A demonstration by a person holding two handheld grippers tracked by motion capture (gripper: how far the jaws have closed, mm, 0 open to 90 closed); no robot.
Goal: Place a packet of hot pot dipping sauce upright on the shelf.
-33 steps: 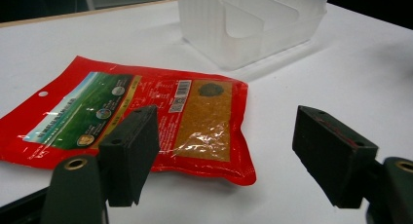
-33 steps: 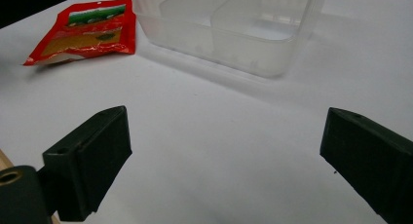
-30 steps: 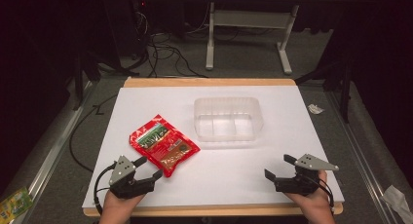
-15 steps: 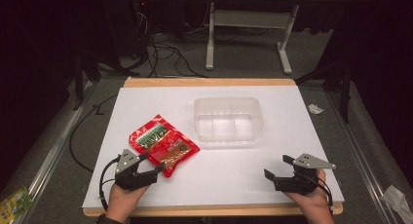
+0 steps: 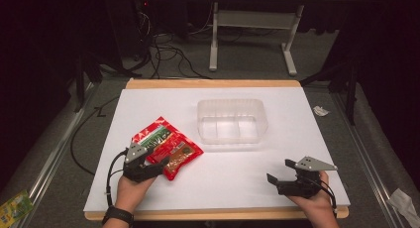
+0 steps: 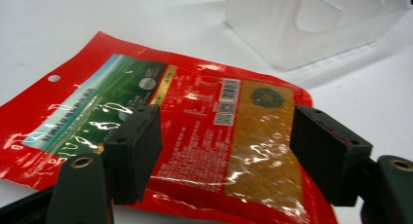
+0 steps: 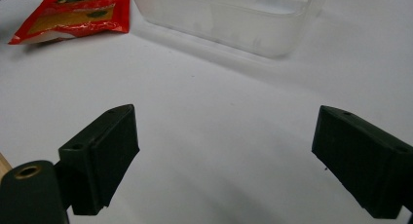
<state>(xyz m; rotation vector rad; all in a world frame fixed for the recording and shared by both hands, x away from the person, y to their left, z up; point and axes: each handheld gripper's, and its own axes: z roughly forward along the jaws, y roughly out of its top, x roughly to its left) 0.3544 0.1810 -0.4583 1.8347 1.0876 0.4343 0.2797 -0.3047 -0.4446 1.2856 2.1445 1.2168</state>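
Now at the left of the white table [image 5: 237,173], the left gripper [image 5: 154,169] hangs over the near edge of a red packet [image 5: 167,147], jaws spread wide to either side of it and not yet pinching. The packet lies flat, just left of a clear tub [image 5: 232,121] and apart from it. From the left gripper view the jaws seem to straddle the packet's [image 6: 204,136] near end, though whether they touch the film is hard to tell. The step in hand looks like the reach to grasp; next, the jaws should drop and close on that edge, then lift it toward the tub. At right, the right gripper [image 5: 281,178] rests spread and idle on bare table.
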